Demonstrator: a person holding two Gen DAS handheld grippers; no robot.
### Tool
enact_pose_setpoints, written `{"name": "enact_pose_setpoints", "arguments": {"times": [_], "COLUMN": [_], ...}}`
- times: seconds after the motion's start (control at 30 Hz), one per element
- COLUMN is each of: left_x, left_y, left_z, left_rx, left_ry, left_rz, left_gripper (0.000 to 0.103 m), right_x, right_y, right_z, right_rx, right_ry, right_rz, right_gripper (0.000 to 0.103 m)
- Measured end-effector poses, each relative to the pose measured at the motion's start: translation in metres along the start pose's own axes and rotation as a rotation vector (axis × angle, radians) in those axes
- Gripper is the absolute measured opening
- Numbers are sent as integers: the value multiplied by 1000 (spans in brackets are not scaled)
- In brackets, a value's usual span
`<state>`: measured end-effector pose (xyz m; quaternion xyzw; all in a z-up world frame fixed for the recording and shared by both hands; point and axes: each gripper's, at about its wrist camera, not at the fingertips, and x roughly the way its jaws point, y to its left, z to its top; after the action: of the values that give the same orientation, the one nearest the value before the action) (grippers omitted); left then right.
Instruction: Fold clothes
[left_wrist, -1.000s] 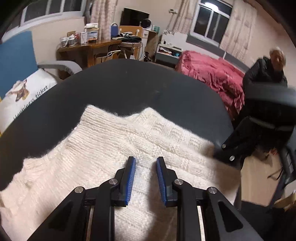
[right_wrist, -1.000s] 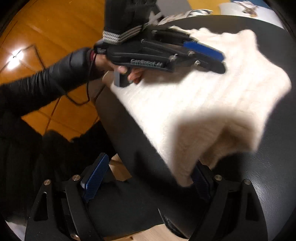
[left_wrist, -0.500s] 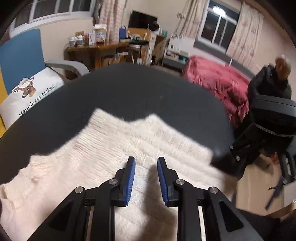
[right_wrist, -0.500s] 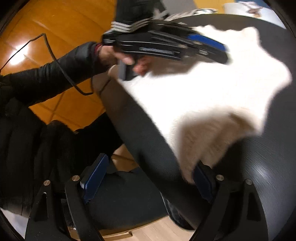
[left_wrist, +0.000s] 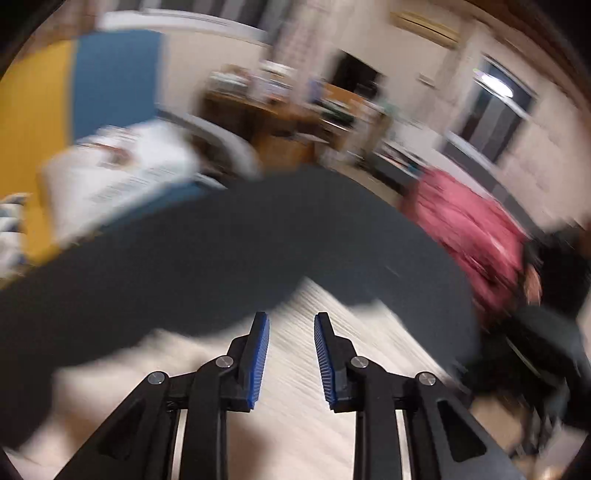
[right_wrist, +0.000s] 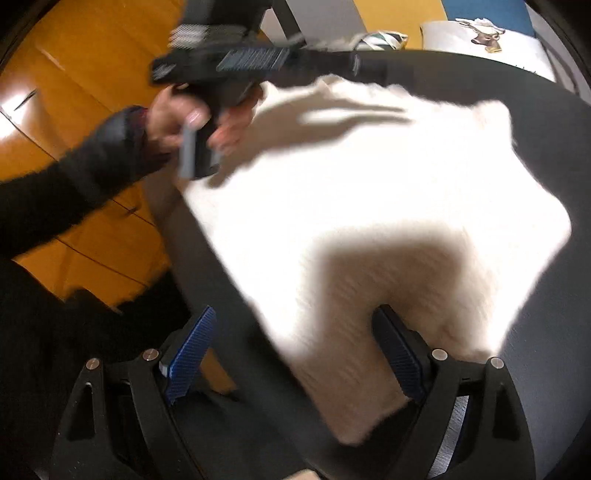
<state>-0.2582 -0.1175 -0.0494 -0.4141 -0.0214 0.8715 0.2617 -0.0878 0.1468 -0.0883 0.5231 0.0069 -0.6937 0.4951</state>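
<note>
We hold our left gripper (left_wrist: 291, 325) with its jaws slightly parted, nothing between them. Our right gripper (right_wrist: 295, 332) gapes wide, empty.

A cream knit sweater (right_wrist: 369, 206) covers the centre of a round dark table (right_wrist: 554, 129), leaving bare tabletop along the right edge and upper right of the right wrist view and across the middle band of the blurred left wrist view (left_wrist: 221, 258). At the upper left of the right wrist view, the left gripper (right_wrist: 369, 66), held in a person's hand (right_wrist: 177, 118), hangs over the sweater's far corner, blocking that approach. The right gripper (right_wrist: 295, 354), jaws wide, straddles the near corner at the table's edge, with open wooden floor (right_wrist: 74, 74) to the left.
</note>
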Motion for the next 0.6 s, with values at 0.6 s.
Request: {"name": "enact_pose_setpoints", "arguments": {"times": [0.6], "left_x": [45], "left_y": [-72], "left_z": [-37], "left_rx": [286], "left_ry": [137], "left_rz": [-257], "left_gripper": [25], "right_x": [-47], "right_y": [-83], "right_z": [29], "right_rx": [269], "right_ry": [-318], "right_rz": [46], "right_gripper": [90]}}
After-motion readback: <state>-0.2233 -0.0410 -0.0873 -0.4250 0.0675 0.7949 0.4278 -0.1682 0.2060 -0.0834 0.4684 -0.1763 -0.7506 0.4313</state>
